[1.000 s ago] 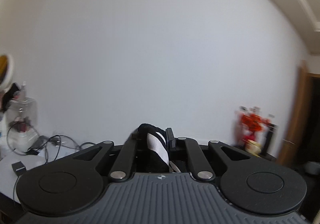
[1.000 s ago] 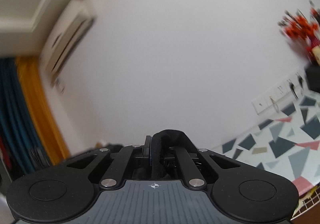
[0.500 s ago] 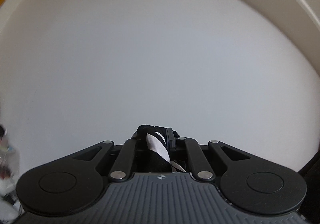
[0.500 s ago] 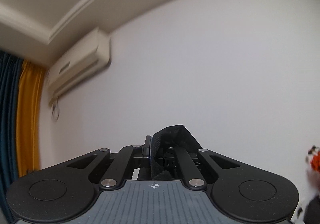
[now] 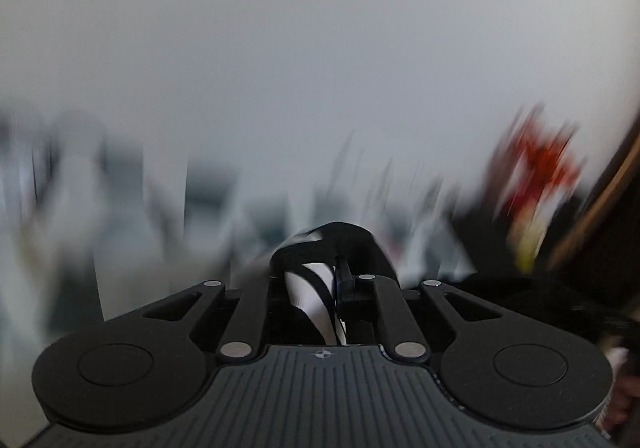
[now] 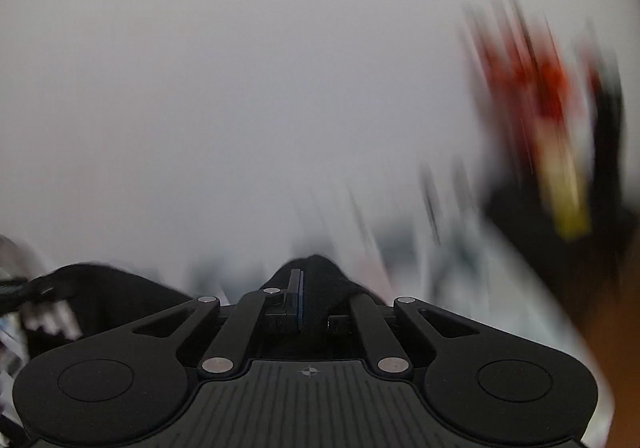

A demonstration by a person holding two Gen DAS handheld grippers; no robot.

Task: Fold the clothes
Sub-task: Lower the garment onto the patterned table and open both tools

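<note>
Both views are smeared by fast motion. In the left wrist view, my left gripper (image 5: 334, 268) is shut on a black garment with white stripes (image 5: 310, 288), which bunches up between the fingers and folds over their tips. In the right wrist view, my right gripper (image 6: 310, 280) is shut on a black fold of the garment (image 6: 324, 268) that rises in a peak above the fingertips. More of the dark cloth (image 6: 104, 296), with white marks on it, hangs at the lower left of that view.
A plain white wall fills the upper part of both views. Blurred red flowers (image 5: 540, 163) (image 6: 536, 79) stand at the right, with a brown door frame (image 5: 600, 203) beside them. Pale streaked shapes (image 5: 120, 207) below the wall are too blurred to name.
Both cameras have swung down from the high wall, ceiling trim and air conditioner, and the picture has blurred. The red flowers are back in view. Both grippers keep their hold on the cloth.
</note>
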